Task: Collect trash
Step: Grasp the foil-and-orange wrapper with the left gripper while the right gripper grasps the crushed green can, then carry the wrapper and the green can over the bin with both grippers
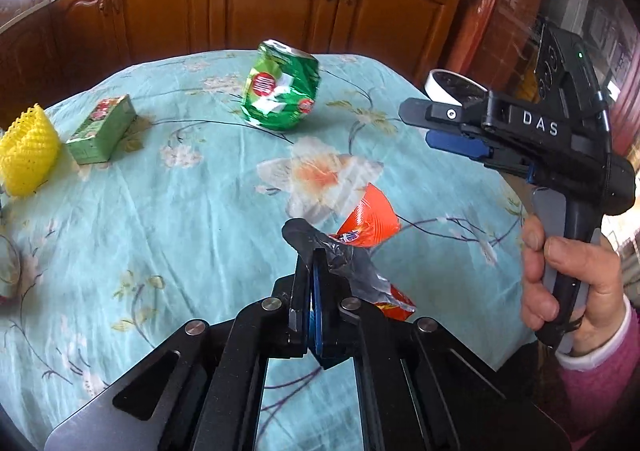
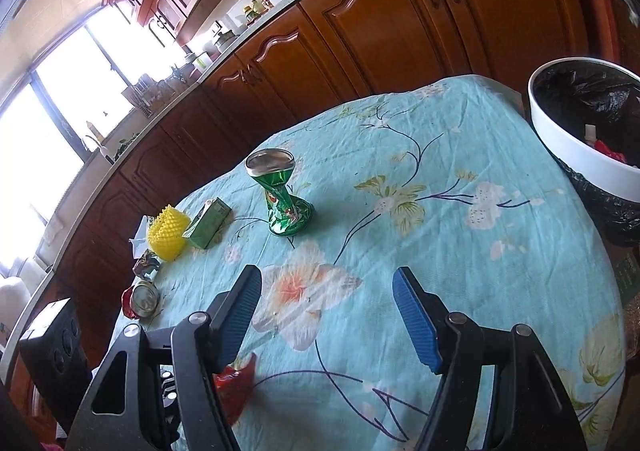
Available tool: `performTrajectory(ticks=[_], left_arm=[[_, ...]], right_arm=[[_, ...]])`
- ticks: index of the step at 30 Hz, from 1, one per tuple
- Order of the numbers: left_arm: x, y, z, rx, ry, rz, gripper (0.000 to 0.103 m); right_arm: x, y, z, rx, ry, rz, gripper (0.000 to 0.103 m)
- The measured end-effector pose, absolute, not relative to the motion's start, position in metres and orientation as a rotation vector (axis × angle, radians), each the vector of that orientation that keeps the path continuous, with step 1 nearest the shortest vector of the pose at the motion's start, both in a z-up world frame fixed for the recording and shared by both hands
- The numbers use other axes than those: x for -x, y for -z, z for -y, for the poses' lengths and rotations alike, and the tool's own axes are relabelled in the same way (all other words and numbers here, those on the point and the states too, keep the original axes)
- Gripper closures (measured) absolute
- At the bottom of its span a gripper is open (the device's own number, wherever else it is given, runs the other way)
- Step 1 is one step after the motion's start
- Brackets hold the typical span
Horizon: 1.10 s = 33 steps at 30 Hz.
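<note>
Your left gripper (image 1: pixel 311 275) has its jaws clamped on the orange wrapper (image 1: pixel 370 221) over the near desk (image 1: pixel 160 211), so keep them tight and carry it right to the white bin (image 2: pixel 576 147), while your right gripper (image 2: pixel 328 315) waits with jaws spread

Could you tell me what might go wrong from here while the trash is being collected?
The left gripper pinches only a crumpled corner of the orange wrapper, so it may slip out on the way to the white bin. The open right gripper could topple the upright, crushed green can.
</note>
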State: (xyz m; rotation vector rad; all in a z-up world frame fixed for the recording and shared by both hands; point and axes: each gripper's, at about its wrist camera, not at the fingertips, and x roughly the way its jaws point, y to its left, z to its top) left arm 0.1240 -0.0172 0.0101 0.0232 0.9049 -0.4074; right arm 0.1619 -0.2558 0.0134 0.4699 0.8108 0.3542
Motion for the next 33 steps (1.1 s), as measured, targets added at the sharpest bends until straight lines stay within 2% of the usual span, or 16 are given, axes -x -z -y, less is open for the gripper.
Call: performTrajectory(ticks=[10,13,14,17,18,33], left_arm=[[-0.162,-0.013,-0.041,0.188,0.29,-0.913,0.102],[-0.169,-0.015,-0.046,0.211,0.277,-0.905,0.102],[-0.172,-0.016,-0.046,0.213,0.273,-0.903,0.102],[-0.178,-0.015,-0.044,0.217,0.27,-0.909,0.102],[-0.18,-0.014,-0.043,0.218,0.27,-0.91,0.102],[-0.186,-0.014,0.027,0.144,0.393,-0.919,0.102]], right_arm=[[-0.231,-0.008,0.202,-0.396,-0.398,-0.816,0.037],[-0.25,0.0,0.19,-0.378,-0.401,-0.84,0.048],[-0.254,0.002,0.187,-0.371,-0.395,-0.844,0.055],[-0.258,0.005,0.184,-0.373,-0.384,-0.845,0.088],[-0.256,0.004,0.186,-0.383,-0.388,-0.839,0.091],[-0.153,-0.027,0.281,-0.411,-0.301,-0.746,0.092]])
